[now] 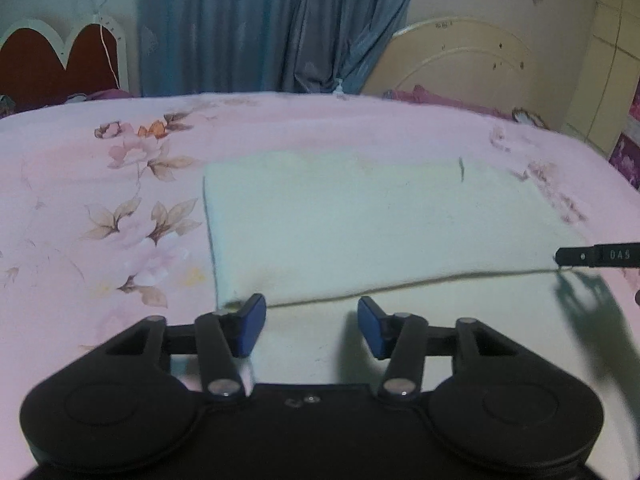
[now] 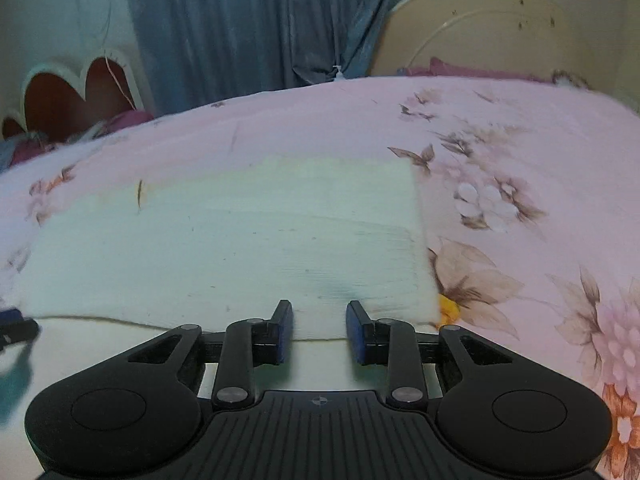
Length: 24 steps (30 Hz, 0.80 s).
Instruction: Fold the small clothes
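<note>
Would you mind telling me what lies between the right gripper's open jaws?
Only the near edge of the white cloth lies between the right gripper jaws, nothing else; the right wrist view shows this.

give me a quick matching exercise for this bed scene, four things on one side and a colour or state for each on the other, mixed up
Things:
1. white cloth
2. bedspread
3. curtain
4. left gripper

Colour or state:
a. blue-grey, hanging behind the bed
b. open, holding nothing
c. pink with a flower print
d. folded over, top layer's edge lying just ahead of the fingertips

Pairs: 1-d, 2-c, 3-a, 4-b
</note>
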### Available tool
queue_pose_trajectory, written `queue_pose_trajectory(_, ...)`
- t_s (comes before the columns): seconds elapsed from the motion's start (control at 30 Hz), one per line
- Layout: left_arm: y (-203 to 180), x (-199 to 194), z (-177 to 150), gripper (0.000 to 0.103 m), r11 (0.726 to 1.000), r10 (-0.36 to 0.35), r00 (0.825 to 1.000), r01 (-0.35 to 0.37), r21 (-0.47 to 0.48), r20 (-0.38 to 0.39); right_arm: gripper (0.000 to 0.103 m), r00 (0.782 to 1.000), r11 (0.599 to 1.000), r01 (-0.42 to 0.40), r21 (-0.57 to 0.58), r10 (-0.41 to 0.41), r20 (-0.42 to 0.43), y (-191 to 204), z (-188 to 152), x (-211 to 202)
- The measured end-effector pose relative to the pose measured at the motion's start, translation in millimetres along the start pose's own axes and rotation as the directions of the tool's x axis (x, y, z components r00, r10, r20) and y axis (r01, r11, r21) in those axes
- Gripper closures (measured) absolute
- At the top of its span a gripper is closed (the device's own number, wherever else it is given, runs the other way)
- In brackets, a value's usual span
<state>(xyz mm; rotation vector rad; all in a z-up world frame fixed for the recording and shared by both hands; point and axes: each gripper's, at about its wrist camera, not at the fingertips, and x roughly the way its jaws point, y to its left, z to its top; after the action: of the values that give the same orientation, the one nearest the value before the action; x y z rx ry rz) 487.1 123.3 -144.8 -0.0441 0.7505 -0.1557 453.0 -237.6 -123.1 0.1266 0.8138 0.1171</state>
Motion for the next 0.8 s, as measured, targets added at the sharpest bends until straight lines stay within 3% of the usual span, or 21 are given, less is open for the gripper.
queue_pose_trajectory(0.1, 0, -1, 2, 0.050, 1.000, 0.022, 1.000, -0.022, -0.011, 0.017, 0.073, 0.997, 0.999, 0.040, 0.020, -0.042, 0.065, 4, 5, -12)
queue_pose_trajectory(0.2, 6, 13, -1, 0.050, 0.999, 0.048, 0.997, -0.048, 0.003, -0.054, 0.073, 0.995, 0.994, 0.099, 0.046, -0.099, -0.022, -11, 1, 1)
queue_pose_trajectory(0.27, 8, 7, -1, 0.050, 0.999, 0.039, 0.998, -0.039, 0.000, -0.040, 0.073, 0.998, 0.992, 0.067, 0.107, -0.066, -0.020, -24, 1, -4)
queue_pose_trajectory(0.33, 8, 6, -2, 0.050, 0.999, 0.041, 0.998, -0.041, 0.019, -0.050, 0.073, 0.996, 0.994, 0.078, 0.082, -0.080, 0.025, -25, -3, -16)
queue_pose_trajectory(0.4, 9, 9, -6, 0.050, 0.999, 0.044, 0.996, -0.042, 0.033, -0.072, 0.073, 0.995, 0.995, 0.087, 0.051, -0.084, -0.050, -26, -8, -4)
queue_pose_trajectory(0.5, 11, -6, -13, 0.049, 1.000, 0.011, 0.998, -0.010, 0.020, -0.058, 0.073, 0.998, 0.994, 0.069, 0.085, -0.068, -0.008, -31, -4, -25)
queue_pose_trajectory(0.63, 12, -29, -34, 0.049, 1.000, 0.003, 0.997, -0.001, 0.022, -0.078, 0.073, 0.999, 0.995, 0.028, 0.095, -0.031, 0.029, -31, -14, -56)
queue_pose_trajectory(0.8, 15, -69, -70, 0.050, 1.000, 0.002, 0.997, -0.002, 0.012, -0.078, 0.073, 1.000, 0.998, -0.011, 0.067, 0.010, 0.015, -34, -44, -86)
